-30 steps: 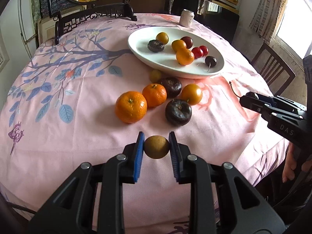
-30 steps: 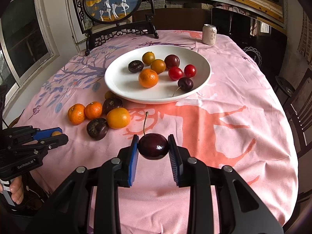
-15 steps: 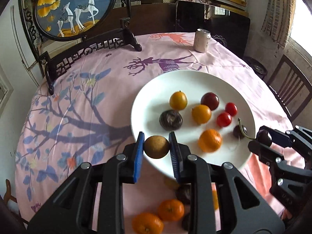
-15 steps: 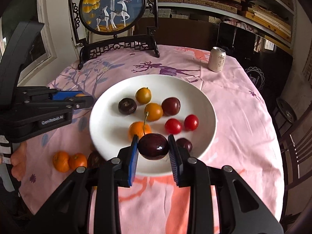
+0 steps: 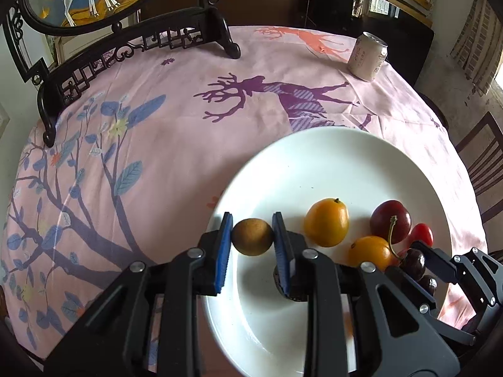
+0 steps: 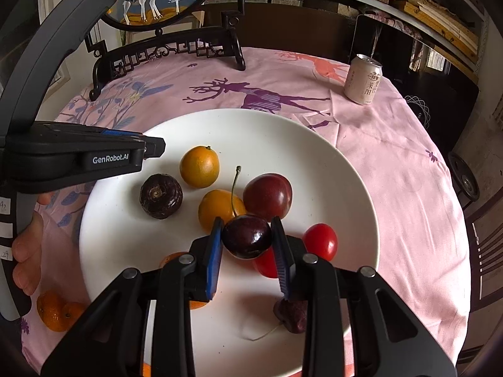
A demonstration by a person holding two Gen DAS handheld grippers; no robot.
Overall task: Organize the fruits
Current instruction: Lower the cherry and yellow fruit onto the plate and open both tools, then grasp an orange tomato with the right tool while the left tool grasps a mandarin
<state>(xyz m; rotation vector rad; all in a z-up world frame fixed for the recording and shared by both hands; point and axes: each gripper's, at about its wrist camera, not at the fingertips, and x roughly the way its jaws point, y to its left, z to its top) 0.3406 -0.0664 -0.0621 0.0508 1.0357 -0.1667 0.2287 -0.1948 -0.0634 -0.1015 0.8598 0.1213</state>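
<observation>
Left claw pinched on small brown fruit, held over near-left rim of white plate. Right claw clamped on dark cherry, stem up, above yellow and red fruit in plate. "GenRobot.AI" printed on left claw's side. Can at table's far edge carries printed characters, unreadable. Two oranges on pink cloth outside plate.

Both claws are moving in from the counter's near edge to over the white plate. Left claw, carrying the brown fruit, is now at the plate's left rim; right claw with the dark cherry is lowering among the plated fruits, frame center.
</observation>
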